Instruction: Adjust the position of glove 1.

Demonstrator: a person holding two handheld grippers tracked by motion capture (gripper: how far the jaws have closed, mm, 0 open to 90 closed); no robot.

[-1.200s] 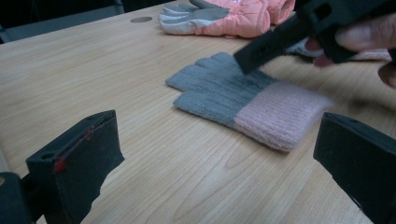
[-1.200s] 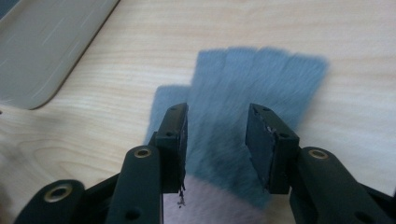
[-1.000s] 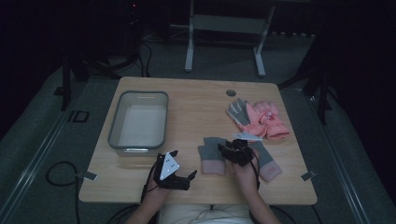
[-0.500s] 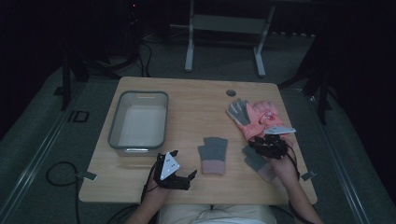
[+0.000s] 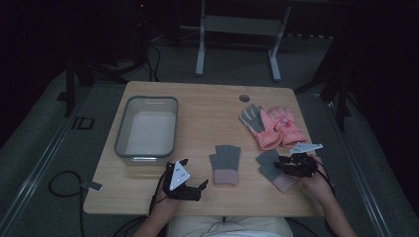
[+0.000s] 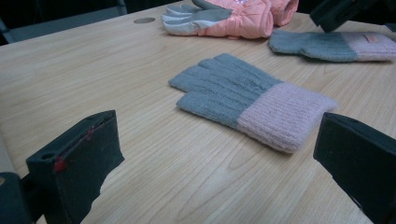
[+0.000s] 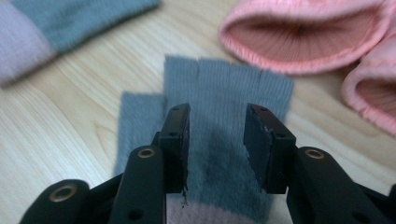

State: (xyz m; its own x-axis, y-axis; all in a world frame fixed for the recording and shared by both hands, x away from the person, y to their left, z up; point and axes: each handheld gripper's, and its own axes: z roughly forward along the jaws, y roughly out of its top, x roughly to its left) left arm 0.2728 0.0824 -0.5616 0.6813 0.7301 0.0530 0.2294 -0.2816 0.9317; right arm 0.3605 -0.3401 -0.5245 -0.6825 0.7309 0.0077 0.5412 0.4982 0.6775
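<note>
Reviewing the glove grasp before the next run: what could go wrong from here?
1. The right tool sits over the flat grey knit glove, jaws parted; closing may pinch only the top layer, or slip off.
2. The pink gloves lie close; a drag could snag them.
3. The left tool is open, pinning nothing.

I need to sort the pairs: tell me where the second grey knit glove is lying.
In the high view the second grey knit glove lies under the right gripper, near the table's front right, just below the pink gloves.
</note>
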